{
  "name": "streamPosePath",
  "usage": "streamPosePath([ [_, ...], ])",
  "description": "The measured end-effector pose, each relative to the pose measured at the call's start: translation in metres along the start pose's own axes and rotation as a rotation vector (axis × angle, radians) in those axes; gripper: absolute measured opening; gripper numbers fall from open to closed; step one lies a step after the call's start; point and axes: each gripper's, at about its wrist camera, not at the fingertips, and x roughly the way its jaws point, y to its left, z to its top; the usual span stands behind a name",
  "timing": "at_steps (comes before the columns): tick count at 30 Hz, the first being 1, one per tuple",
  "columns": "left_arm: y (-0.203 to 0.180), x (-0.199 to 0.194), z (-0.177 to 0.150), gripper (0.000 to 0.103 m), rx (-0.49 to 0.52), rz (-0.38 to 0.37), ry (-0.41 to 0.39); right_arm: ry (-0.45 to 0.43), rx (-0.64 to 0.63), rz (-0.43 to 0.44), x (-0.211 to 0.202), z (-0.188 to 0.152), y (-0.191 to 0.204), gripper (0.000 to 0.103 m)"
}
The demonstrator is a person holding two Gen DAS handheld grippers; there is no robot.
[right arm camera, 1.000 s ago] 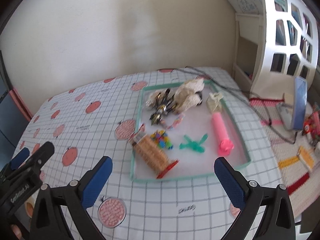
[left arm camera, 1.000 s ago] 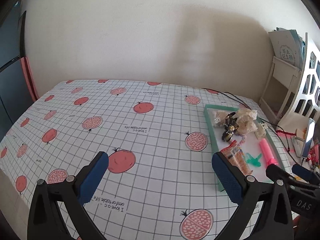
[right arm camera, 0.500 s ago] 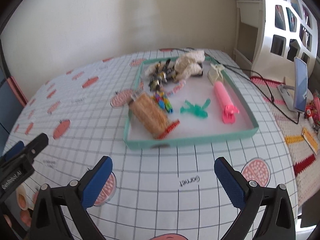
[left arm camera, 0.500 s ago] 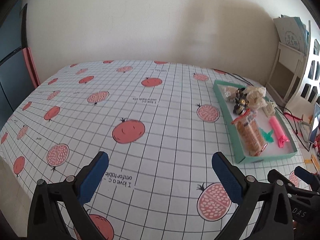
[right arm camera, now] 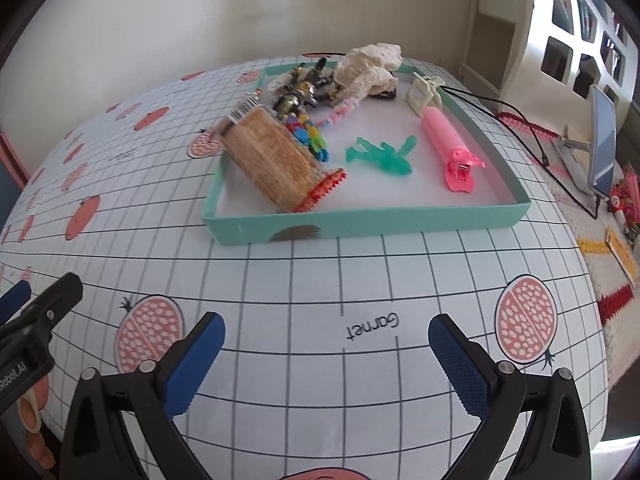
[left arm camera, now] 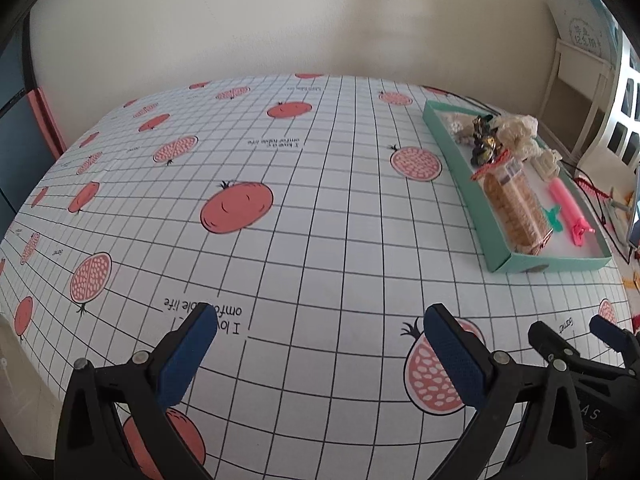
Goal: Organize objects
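Every loose item in view already lies inside the shallow teal tray (right arm camera: 376,226): a packet of crackers (right arm camera: 272,160) leaning against the left wall, a green plastic figure (right arm camera: 380,156) mid-tray, a pink selfie stick (right arm camera: 446,142) along the right side, a small multicoloured toy (right arm camera: 306,134) beside the crackers, and at the far end a dark metallic robot toy (right arm camera: 300,92) and a cream crocheted piece (right arm camera: 368,68). Nothing lies loose on the tabletop (left arm camera: 320,240) outside the tray, so the gathering looks finished or nearly so; what is left, if anything, may be tidying within the tray.

The left tool (left arm camera: 316,354) and the right tool (right arm camera: 326,354) both hang released and empty over the near edge, well apart from the tray.

The tabletop wears a white grid-pattern cloth printed with red pomegranates and small lettering. Behind it is a plain cream wall; to the right stand a white cut-out shelf unit (right arm camera: 580,36), a phone on a stand (right arm camera: 602,140) with a black cable (right arm camera: 520,120), and a crocheted mat.
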Motion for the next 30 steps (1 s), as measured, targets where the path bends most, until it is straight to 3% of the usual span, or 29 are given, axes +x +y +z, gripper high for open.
streamPosePath([
  [12, 0.002, 0.020, -0.010, 0.103, -0.013, -0.016, 0.074, 0.023, 0.003, -0.057, 0.012, 0.001, -0.009, 0.103],
  [21, 0.005, 0.031, -0.013, 0.103, -0.028, -0.025, 0.119, 0.021, 0.023, -0.040, 0.016, 0.002, -0.013, 0.103],
  [30, 0.003, 0.031, -0.016, 0.103, -0.008, -0.005, 0.107, 0.008, 0.020, -0.040, 0.015, -0.001, -0.012, 0.103],
])
